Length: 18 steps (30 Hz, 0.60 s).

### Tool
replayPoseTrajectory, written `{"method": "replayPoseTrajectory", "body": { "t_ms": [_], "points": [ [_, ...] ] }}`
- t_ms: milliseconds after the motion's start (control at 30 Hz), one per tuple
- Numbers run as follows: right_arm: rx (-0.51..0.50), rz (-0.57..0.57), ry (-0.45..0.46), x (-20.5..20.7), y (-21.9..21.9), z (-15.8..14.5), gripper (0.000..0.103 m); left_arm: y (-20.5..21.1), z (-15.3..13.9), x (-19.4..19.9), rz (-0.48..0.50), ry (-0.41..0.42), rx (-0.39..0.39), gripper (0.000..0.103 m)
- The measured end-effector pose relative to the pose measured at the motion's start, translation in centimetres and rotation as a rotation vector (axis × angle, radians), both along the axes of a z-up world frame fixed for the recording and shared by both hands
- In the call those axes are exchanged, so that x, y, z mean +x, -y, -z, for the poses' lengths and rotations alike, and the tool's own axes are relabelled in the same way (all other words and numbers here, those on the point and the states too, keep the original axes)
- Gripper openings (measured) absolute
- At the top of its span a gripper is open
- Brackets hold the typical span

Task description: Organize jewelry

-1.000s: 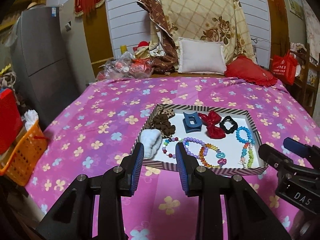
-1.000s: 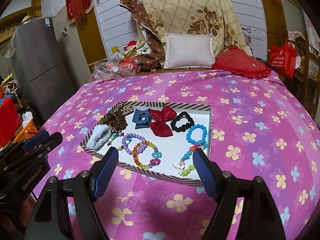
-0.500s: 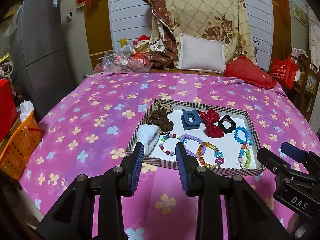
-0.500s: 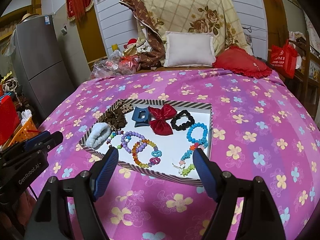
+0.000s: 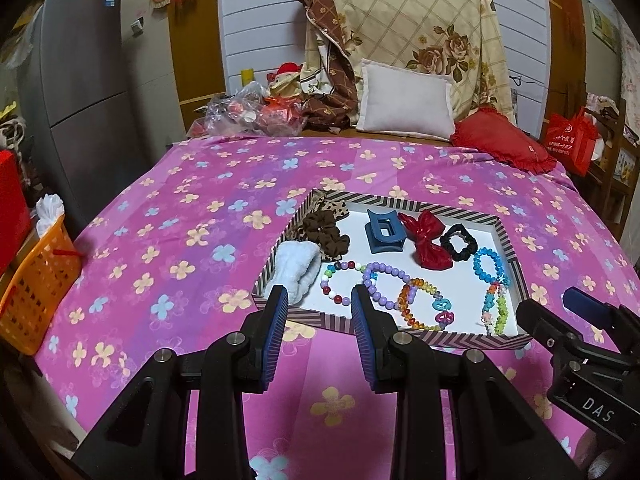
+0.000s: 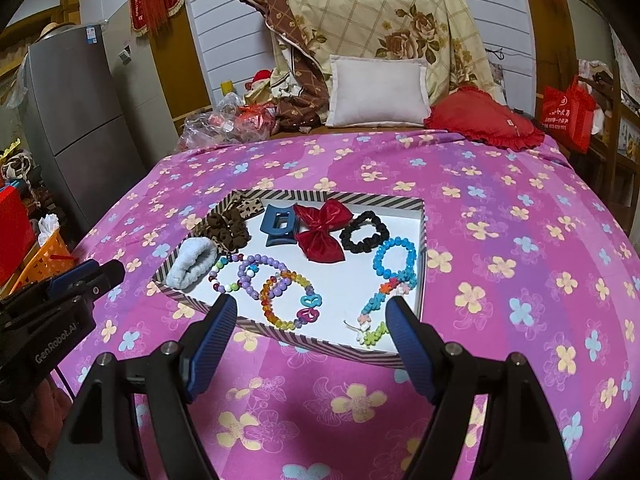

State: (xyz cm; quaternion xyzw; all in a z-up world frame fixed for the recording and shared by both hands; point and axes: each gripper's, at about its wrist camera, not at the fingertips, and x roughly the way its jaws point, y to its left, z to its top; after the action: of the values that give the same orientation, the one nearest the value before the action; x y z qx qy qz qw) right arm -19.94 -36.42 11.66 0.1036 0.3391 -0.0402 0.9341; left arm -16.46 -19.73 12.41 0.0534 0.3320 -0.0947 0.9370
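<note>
A striped-rim white tray (image 5: pixel 384 322) (image 6: pixel 332 346) lies on the pink flowered bed. In it are a red bow (image 5: pixel 426 240) (image 6: pixel 322 230), a blue claw clip (image 5: pixel 384 232) (image 6: pixel 280 224), a black scrunchie (image 5: pixel 458 242) (image 6: pixel 364 232), a brown scrunchie (image 5: pixel 324 232), a white fluffy scrunchie (image 5: pixel 294 266) (image 6: pixel 192 260) and several bead bracelets (image 5: pixel 384 284) (image 6: pixel 280 292). My left gripper (image 5: pixel 320 336) hovers open and empty before the tray's near left edge. My right gripper (image 6: pixel 310 344) is wide open and empty over the near edge.
An orange basket (image 5: pixel 36 280) and a grey fridge (image 5: pixel 92 92) stand left of the bed. A white pillow (image 5: pixel 406 100), a red cushion (image 5: pixel 500 144), a folded quilt and plastic bags lie at the head. A red bag (image 5: pixel 570 142) sits at the right.
Both grippers have drawn back and risen slightly; the tray looks a little farther off. Neither jaw opening has changed. Nothing in the tray has moved.
</note>
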Motion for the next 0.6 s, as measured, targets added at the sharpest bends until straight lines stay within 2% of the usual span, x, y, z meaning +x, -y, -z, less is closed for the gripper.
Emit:
{"method": "replayPoseTrajectory", "body": {
  "t_ms": [600],
  "points": [
    [0.004,0.004,-0.014,0.72,0.23,0.50,0.080,0.13,0.71,0.57,0.005,-0.008,0.007,0.026]
  ]
}}
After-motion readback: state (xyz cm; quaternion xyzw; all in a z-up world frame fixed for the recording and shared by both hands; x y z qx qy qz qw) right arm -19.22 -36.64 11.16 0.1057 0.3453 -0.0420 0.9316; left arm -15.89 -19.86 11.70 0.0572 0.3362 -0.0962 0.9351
